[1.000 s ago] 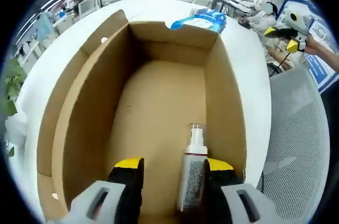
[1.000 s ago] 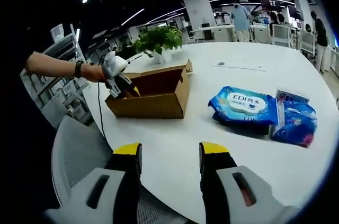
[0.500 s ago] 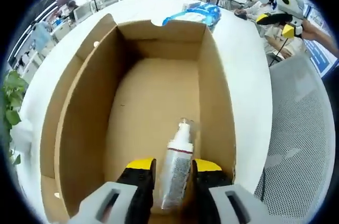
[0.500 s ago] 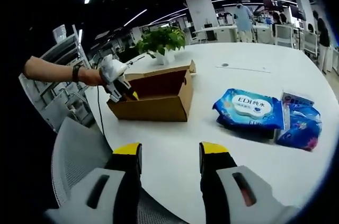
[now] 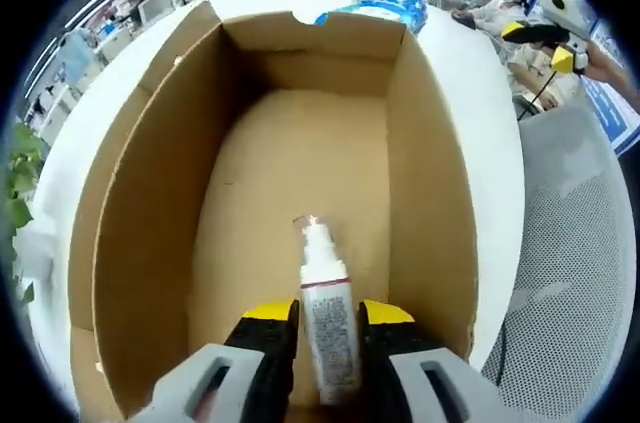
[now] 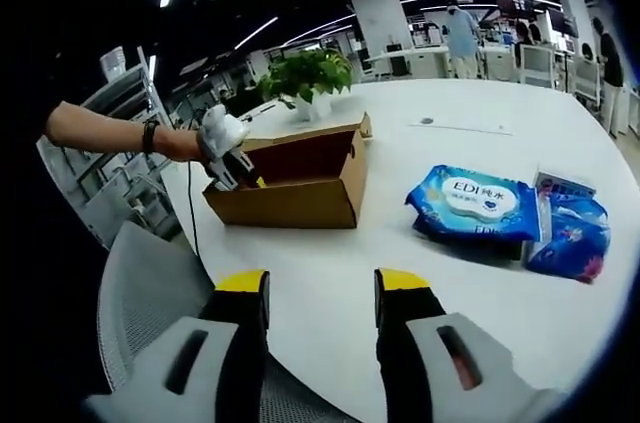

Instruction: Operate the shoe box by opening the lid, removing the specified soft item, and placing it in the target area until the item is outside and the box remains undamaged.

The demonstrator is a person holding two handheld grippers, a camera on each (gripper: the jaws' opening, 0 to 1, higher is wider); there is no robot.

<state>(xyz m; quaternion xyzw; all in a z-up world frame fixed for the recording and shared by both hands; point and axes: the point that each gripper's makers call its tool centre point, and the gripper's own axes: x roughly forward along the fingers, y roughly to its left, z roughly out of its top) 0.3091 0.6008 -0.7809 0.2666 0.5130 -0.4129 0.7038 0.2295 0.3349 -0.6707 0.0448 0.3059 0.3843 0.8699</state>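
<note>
- Cardboard shoe box (image 5: 150, 193), lid open; left gripper (image 5: 328, 318) clenched on spray bottle (image 5: 327, 328), lower centre.
- Right gripper (image 6: 312, 288) released, holding nothing.
- Risk: slick bottle slipping; jaws scraping the wall.

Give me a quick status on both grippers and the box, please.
Left gripper shut on spray bottle inside open cardboard box. Right gripper open, empty, above white table. Nothing else in the box.

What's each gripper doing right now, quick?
Left gripper: shut on the spray bottle, inside the cardboard box.
Right gripper: open, holding nothing.
</note>
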